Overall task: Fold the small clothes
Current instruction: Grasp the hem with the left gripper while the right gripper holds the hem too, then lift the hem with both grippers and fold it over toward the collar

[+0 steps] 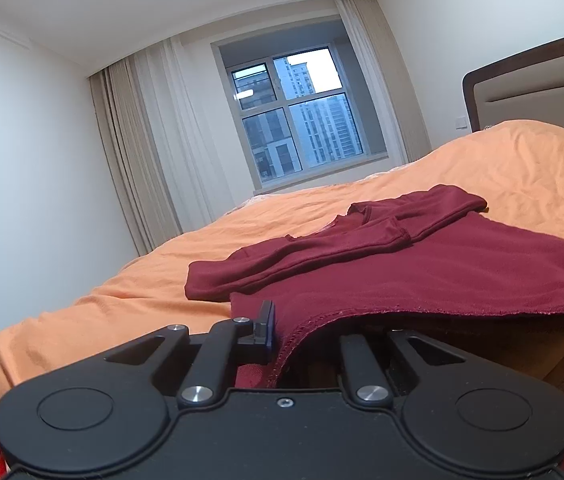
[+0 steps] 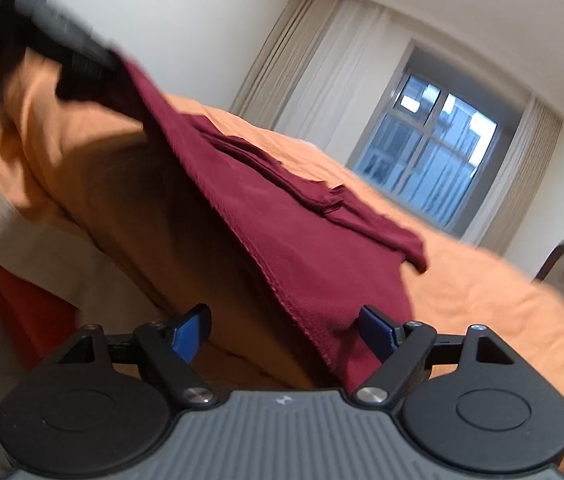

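A dark red garment (image 1: 422,264) lies on the orange bed cover (image 1: 122,308) with both sleeves (image 1: 322,248) folded across its body. My left gripper (image 1: 282,324) is shut on the near hem, which drapes over and hides its right finger. In the right wrist view the same garment (image 2: 290,216) rises toward the left gripper (image 2: 70,48), blurred at the top left, which holds a corner up. My right gripper (image 2: 286,330) is open, its blue fingers (image 2: 194,332) wide apart, and the stitched hem hangs between them without being pinched.
The bed cover (image 2: 482,280) falls over the near edge of the mattress. A dark-framed headboard (image 1: 530,84) stands at the right. A window (image 1: 298,116) with pale curtains is on the far wall. Something red (image 2: 14,296) sits low at the left.
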Tool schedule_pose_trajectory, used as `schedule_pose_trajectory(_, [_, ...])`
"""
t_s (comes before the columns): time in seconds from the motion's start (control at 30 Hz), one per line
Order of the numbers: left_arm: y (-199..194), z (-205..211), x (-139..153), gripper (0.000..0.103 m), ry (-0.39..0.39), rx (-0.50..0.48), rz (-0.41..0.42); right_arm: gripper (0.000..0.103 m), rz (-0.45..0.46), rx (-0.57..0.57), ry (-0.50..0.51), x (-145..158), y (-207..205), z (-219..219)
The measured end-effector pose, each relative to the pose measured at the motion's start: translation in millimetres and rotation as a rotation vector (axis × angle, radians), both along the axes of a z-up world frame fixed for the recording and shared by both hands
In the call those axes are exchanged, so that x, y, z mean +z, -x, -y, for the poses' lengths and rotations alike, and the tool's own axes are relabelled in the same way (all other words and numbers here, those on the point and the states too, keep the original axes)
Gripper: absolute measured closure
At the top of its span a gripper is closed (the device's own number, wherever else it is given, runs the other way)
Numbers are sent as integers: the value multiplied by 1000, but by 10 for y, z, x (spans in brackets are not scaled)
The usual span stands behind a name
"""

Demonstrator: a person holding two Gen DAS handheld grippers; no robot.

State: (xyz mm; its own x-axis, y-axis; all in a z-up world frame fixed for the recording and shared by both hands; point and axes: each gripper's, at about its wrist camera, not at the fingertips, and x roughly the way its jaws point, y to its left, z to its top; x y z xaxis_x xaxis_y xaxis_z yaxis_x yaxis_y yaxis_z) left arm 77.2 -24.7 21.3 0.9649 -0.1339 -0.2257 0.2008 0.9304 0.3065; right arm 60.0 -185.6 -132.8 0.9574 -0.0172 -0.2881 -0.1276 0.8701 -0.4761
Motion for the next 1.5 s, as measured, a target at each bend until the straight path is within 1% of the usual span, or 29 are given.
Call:
schedule_pose_trajectory(0.03, [0, 8, 13, 91, -3, -1, 2, 19, 20, -17, 40, -49, -42, -25])
schedule_pose_trajectory(0.07, [0, 15, 23, 91, -7, -1, 6, 20, 37, -30, 59, -91, -89, -32])
schedule_pose_trajectory(0.1, [1, 25, 30, 91, -11, -1, 10, 22, 39, -38, 51, -114, -135, -17])
schedule_pose_trajectory(0.13, [2, 34, 31, 91, -16, 0, 13, 27, 30, -46, 26, -122, -180, 14])
schedule_pose_trajectory(0.2, [6, 49, 24, 91, -33, 3, 18, 30, 25, -64, -24, -121, -219, 78])
schedule_pose_trajectory(0.23, [9, 55, 13, 91, -44, 6, 20, 36, 34, -73, -35, -122, -213, 100])
schedule_pose_trajectory(0.27, [10, 57, -3, 91, -56, 11, 23, 46, 43, -84, -36, -125, -201, 114])
schedule_pose_trajectory(0.3, [10, 57, -22, 89, -69, 20, 24, 51, 52, -94, -35, -126, -184, 129])
schedule_pose_trajectory(0.33, [4, 54, -44, 87, -84, 32, 22, 60, 64, -108, -37, -124, -160, 156])
schedule_pose_trajectory(0.37, [-6, 40, -67, 86, -97, 41, 16, 64, 71, -120, -48, -117, -141, 190])
schedule_pose_trajectory(0.43, [-31, -5, -113, 80, -113, 59, -5, 66, 75, -134, -102, -83, -104, 298])
schedule_pose_trajectory(0.5, [-37, -67, -141, 78, -118, 67, -23, 75, 83, -126, -150, -43, -44, 420])
schedule_pose_trajectory(0.53, [-21, -92, -151, 78, -120, 64, -23, 89, 89, -127, -152, -17, -12, 466])
schedule_pose_trajectory(0.57, [-2, -111, -162, 78, -127, 60, -17, 92, 98, -125, -145, 1, 29, 488])
schedule_pose_trajectory(0.6, [23, -117, -175, 83, -141, 50, -10, 92, 106, -121, -139, 13, 59, 497])
schedule_pose_trajectory(0.63, [50, -111, -189, 92, -158, 41, -2, 95, 110, -117, -139, 24, 80, 512])
schedule_pose_trajectory(0.67, [86, -96, -202, 96, -176, 34, 9, 96, 111, -117, -142, 35, 95, 524])
schedule_pose_trajectory(0.8, [293, 18, -257, 98, -263, 5, 82, 97, 121, -131, -198, 117, 172, 628])
schedule_pose_trajectory(0.87, [366, 46, -277, 99, -280, -6, 94, 97, 137, -132, -214, 166, 234, 685])
schedule_pose_trajectory(1.07, [558, -29, -202, 99, -225, -20, 68, 97, 160, -99, -182, 329, 437, 732])
schedule_pose_trajectory(1.27, [976, -59, -34, 99, -205, -42, 93, 97, 193, -67, -138, 603, 725, 775])
schedule_pose_trajectory(1.4, [1303, -67, 145, 99, -180, -73, 116, 97, 214, -59, -175, 807, 1003, 867])
schedule_pose_trajectory(1.47, [1447, -82, 269, 99, -142, -92, 104, 97, 248, -54, -196, 914, 1175, 885])
schedule_pose_trajectory(1.5, [1507, -103, 346, 99, -108, -104, 89, 97, 272, -52, -200, 957, 1259, 881])
